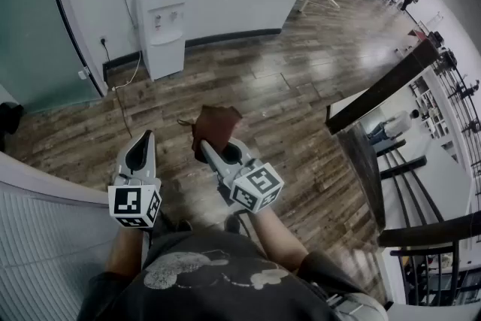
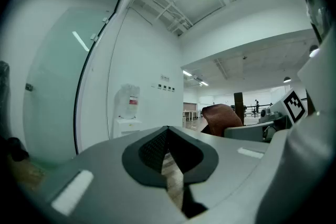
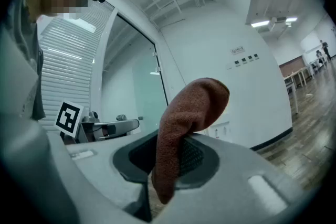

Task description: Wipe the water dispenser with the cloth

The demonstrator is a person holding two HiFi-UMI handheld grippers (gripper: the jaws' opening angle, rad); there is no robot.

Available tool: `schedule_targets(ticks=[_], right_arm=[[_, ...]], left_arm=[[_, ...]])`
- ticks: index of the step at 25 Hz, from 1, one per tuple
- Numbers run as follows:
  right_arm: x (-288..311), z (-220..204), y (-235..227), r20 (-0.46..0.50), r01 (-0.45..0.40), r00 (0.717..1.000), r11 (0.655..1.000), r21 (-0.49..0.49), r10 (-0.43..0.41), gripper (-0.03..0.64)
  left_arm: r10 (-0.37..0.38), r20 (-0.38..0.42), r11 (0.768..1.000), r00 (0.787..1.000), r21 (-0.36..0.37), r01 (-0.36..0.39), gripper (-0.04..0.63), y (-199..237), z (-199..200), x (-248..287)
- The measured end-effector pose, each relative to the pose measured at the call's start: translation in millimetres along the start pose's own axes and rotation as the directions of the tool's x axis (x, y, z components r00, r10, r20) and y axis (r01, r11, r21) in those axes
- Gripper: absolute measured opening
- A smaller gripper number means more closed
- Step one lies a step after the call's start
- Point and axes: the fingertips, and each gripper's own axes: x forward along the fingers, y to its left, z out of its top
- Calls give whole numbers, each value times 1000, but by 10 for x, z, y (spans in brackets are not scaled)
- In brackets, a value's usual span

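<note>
A white water dispenser point(image 1: 163, 19) with an upturned bottle stands against the far wall, well ahead of both grippers. It also shows small and distant in the left gripper view as the dispenser point(image 2: 127, 118). My right gripper point(image 1: 204, 146) is shut on a brown cloth point(image 1: 214, 125), which bunches up above its jaws; in the right gripper view the cloth point(image 3: 181, 126) folds over the pads. My left gripper point(image 1: 142, 139) is held beside it, jaws shut with nothing between them, and its tips point(image 2: 168, 134) point toward the dispenser.
Wood floor stretches between me and the dispenser. A cable point(image 1: 124, 83) runs from a wall socket across the floor. A curved glass partition point(image 1: 37, 26) stands at left. A dark railing point(image 1: 376, 105) and stair edge lie at right. Desks stand far back.
</note>
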Motion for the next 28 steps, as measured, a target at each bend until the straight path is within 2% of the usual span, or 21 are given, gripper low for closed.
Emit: schedule_targets(ticks=[11, 17, 21, 28], right_arm=[[64, -122, 87, -28, 21, 999, 999, -32, -22, 58], [3, -141, 34, 0, 71, 997, 997, 3, -71, 58], [-80, -212, -60, 11, 145, 989, 989, 42, -145, 60], [-116, -420, -449, -58, 206, 978, 977, 62, -202, 60]], left_arm=[[-22, 5, 1000, 1000, 13, 22, 18, 90, 4, -18], [-53, 14, 999, 998, 7, 53, 18, 110, -53, -53], [-99, 20, 995, 995, 8, 98, 18, 113, -87, -60], [-54, -26, 998, 998, -15, 53, 18, 299, -294, 127]])
